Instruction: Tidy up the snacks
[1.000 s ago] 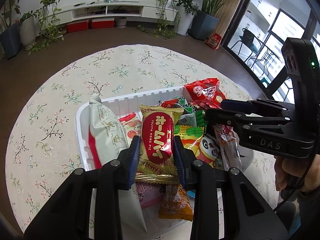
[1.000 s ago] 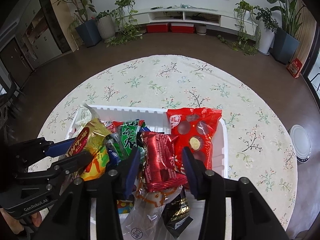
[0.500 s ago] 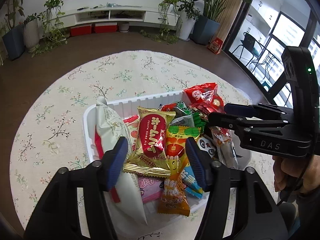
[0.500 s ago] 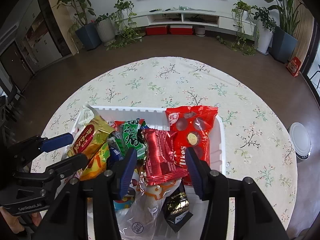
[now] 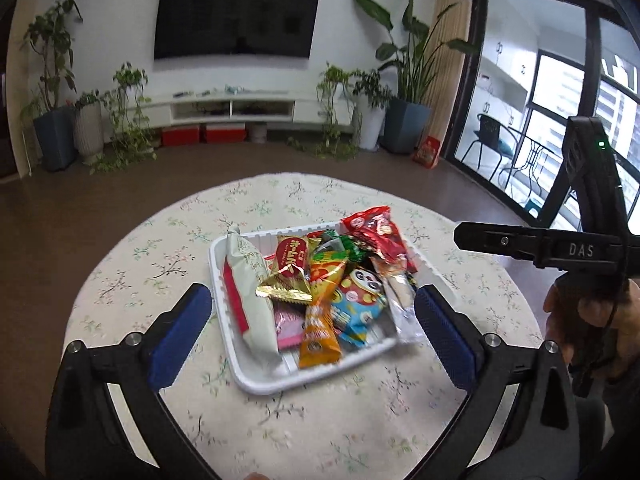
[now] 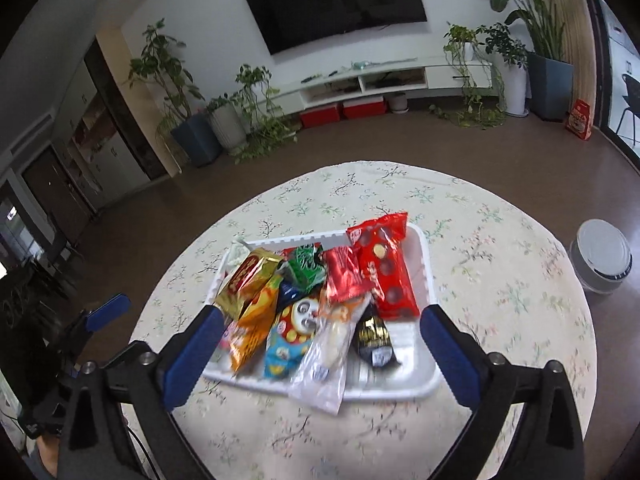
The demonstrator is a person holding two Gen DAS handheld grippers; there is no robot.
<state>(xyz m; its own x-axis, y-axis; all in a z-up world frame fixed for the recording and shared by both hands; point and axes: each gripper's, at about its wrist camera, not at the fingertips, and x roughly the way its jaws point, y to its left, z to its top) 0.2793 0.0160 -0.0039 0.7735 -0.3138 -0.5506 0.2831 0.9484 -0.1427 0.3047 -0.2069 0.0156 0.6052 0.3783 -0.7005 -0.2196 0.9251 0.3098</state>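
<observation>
A white tray (image 5: 256, 384) full of snack packets sits on the round floral table; it also shows in the right wrist view (image 6: 424, 256). On top lie a gold and red pie packet (image 5: 290, 268), a pale long packet (image 5: 248, 292), an orange packet (image 5: 320, 324) and a red packet (image 6: 386, 268). My left gripper (image 5: 310, 312) is open wide and empty, held back above the tray's near side. My right gripper (image 6: 320, 330) is open wide and empty, also above the near side. It shows at the right in the left wrist view (image 5: 540, 244).
The round table with a floral cloth (image 5: 320, 420) has bare cloth all around the tray. A white round bin (image 6: 602, 256) stands on the floor to the right. Potted plants and a TV shelf line the far wall.
Both grippers have opened wide and pulled up and back from the tray. The left let go of the gold and red pie packet, the right of a red packet; both lie in the tray.
</observation>
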